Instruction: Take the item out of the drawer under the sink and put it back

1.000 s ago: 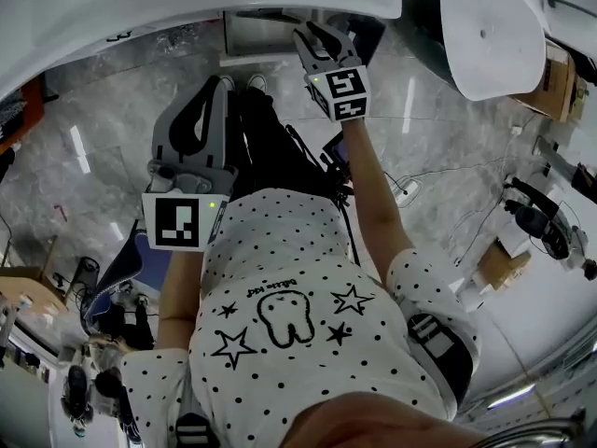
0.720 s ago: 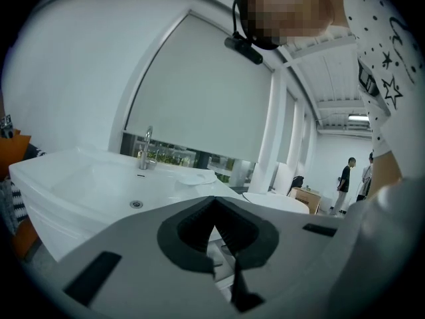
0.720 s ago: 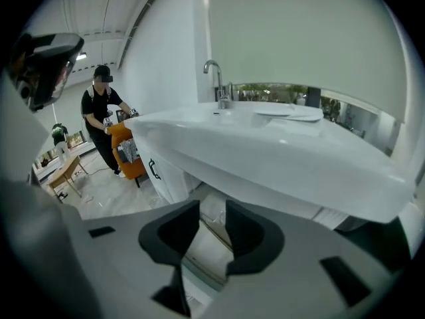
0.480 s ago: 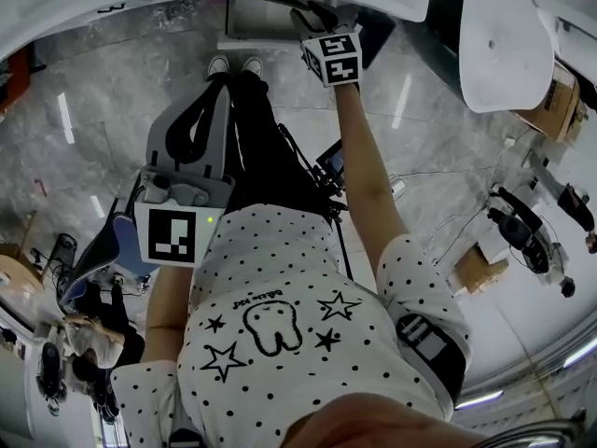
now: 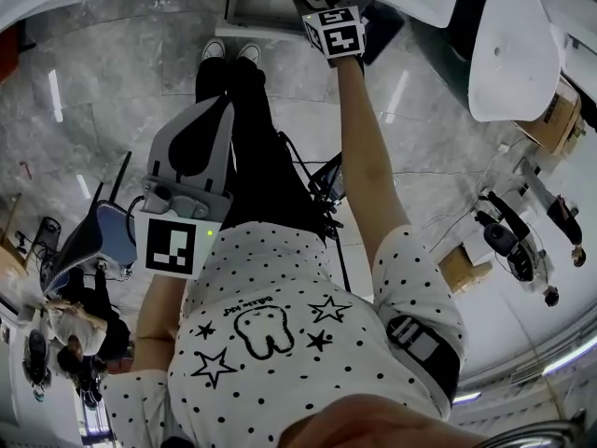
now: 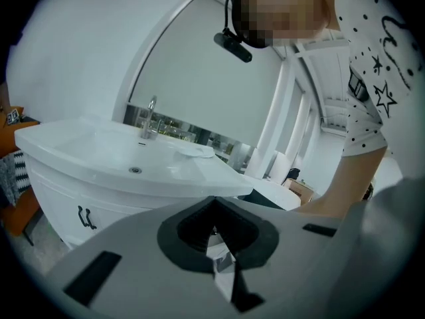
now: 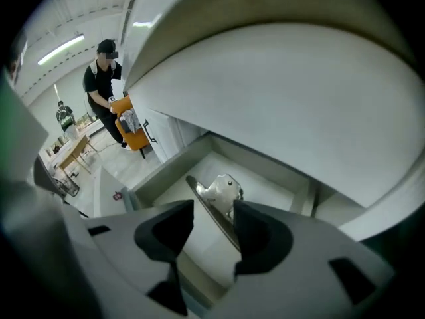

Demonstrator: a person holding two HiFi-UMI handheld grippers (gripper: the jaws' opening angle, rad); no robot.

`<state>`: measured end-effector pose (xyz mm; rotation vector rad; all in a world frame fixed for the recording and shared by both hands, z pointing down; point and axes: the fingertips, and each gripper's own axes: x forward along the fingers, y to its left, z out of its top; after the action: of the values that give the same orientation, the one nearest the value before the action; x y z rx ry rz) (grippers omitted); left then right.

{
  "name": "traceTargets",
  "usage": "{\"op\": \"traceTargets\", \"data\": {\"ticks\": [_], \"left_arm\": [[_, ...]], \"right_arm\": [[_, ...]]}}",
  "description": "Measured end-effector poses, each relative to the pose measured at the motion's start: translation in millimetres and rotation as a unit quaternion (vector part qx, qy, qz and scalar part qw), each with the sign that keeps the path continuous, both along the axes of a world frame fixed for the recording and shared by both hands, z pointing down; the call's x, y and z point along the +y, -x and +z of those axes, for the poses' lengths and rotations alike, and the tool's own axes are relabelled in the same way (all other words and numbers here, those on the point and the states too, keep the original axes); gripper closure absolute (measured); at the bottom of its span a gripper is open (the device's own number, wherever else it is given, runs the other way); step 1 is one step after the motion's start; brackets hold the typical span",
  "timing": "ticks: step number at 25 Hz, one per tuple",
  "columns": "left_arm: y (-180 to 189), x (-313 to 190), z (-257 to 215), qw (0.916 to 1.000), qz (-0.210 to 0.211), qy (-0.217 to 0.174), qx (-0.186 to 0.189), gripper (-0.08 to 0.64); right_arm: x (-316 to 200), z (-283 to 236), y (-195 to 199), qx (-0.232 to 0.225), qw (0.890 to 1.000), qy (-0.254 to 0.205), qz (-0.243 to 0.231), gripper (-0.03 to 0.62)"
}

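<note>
Two tools: right tool [image 7: 214, 208] just opening wide, empty, above the metal item [image 7: 222, 190] in the drawer [image 7: 262, 175], likely for grasping; left tool [image 6: 214, 208] closed, spare.

Grey marble floor [image 5: 121, 91]; cardboard box [image 5: 552, 110]; orange chair [image 7: 135, 139]

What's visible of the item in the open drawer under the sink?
The item looks like shiny silvery metal: a lumpy, rounded piece on a long thin strip. It sits in the open white drawer under the sink. The right gripper, jaws just opened wide, hangs above with the strip showing between them; contact unclear.
</note>
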<state>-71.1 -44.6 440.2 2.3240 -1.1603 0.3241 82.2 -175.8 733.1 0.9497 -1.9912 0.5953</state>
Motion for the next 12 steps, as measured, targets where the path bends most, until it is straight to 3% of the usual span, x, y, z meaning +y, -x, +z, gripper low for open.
{"op": "traceTargets", "data": {"ticks": [3, 12], "left_arm": [[-1, 5, 12, 0.9999, -0.004, 0.011, -0.002, 0.565], [6, 7, 15, 0.9998, -0.013, 0.014, -0.004, 0.565]], "right_arm": [[-3, 8, -1, -0.01, 1.0, 0.026, 0.0, 0.391], [-23, -2, 8, 0.034, 0.998, -0.016, -0.059, 0.388]]}}
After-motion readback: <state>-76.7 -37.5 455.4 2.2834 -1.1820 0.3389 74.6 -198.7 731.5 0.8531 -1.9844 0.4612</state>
